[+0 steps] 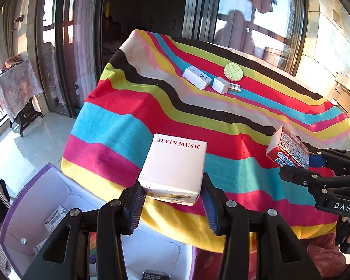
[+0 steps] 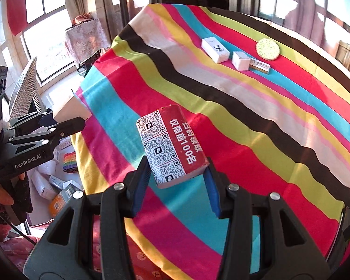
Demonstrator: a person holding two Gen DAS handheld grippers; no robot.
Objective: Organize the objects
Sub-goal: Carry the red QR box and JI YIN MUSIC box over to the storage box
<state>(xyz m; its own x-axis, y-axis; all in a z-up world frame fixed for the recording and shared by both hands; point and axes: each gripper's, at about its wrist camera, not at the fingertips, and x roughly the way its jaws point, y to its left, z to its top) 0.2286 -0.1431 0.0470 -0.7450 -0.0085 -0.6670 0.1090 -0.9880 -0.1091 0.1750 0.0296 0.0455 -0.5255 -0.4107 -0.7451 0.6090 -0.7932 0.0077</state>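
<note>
My left gripper (image 1: 173,200) is shut on a white box (image 1: 175,170) lettered JI YIN MUSIC, held above the near left edge of the striped table (image 1: 133,121). My right gripper (image 2: 176,184) is shut on a red box with QR codes (image 2: 171,143), held over the table's near side; that box (image 1: 288,148) also shows at the right of the left wrist view. Far back on the cloth lie a long white box (image 1: 196,77), a small white box (image 1: 220,85), a flat packet (image 1: 235,88) and a round green sponge (image 1: 233,71).
A purple-rimmed carton (image 1: 42,200) with several small packages inside stands on the floor below the table's left edge. Glass doors and a small covered side table (image 1: 18,86) are at the left. More boxes (image 2: 58,186) lie on the floor.
</note>
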